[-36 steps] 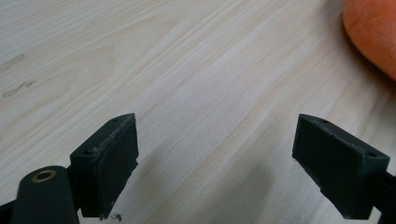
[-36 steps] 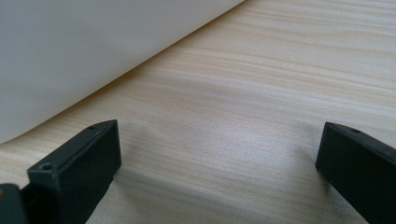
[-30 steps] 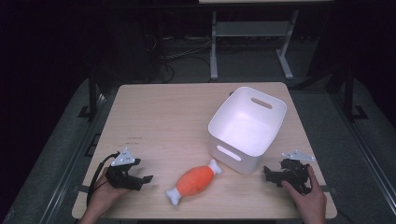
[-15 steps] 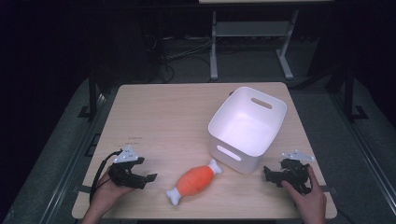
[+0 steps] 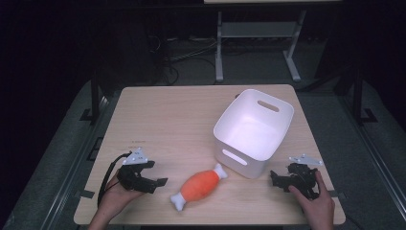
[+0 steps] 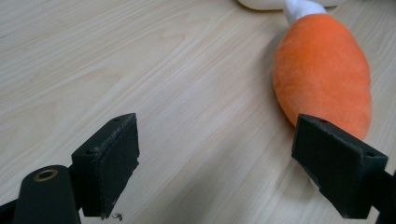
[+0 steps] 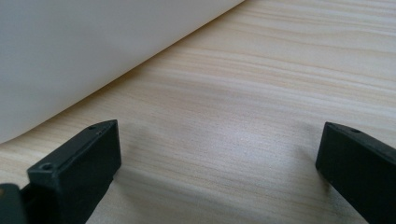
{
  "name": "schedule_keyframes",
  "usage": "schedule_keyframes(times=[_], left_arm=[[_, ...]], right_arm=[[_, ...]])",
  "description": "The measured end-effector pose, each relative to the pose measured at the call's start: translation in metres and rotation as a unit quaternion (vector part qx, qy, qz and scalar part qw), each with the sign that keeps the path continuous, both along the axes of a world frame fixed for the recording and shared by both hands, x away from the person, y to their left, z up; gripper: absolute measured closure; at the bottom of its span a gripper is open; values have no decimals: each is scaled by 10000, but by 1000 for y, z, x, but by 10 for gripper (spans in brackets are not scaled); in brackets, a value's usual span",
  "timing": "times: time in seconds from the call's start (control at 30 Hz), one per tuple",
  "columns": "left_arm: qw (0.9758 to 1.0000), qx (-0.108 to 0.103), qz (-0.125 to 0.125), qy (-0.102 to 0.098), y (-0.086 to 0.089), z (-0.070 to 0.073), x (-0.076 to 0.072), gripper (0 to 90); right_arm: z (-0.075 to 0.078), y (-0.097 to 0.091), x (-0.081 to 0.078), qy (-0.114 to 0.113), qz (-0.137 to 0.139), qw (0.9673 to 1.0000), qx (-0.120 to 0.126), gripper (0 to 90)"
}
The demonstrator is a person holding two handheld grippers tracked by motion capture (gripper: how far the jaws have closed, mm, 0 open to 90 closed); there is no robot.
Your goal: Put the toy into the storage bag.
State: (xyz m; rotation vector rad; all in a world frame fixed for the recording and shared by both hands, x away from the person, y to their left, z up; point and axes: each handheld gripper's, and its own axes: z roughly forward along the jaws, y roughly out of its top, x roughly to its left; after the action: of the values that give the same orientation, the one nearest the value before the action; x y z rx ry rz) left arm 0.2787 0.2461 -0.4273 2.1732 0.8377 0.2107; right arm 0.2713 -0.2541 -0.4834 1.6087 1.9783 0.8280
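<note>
Left claw (image 6: 215, 163) wide beside orange drumstick toy (image 6: 322, 79), right claw (image 7: 219, 172) wide beside white bin (image 7: 84, 51)

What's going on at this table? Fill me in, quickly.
A person sits at a wooden table with a tool in each hand. The left tool is open and points at an orange plush toy lying beside a white bin, not touching it. The right tool, also open, rests near the bin's other side. Nothing is gripped yet; the bin looks empty.
</note>
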Motion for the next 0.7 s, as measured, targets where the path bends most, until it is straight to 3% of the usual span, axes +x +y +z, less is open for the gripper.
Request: schedule_keyframes(times=[0.7], left_arm=[[9991,7,-424,12,-40,3,-1,143]], right_arm=[[0,0,0,-1,1,10000,-2,0]])
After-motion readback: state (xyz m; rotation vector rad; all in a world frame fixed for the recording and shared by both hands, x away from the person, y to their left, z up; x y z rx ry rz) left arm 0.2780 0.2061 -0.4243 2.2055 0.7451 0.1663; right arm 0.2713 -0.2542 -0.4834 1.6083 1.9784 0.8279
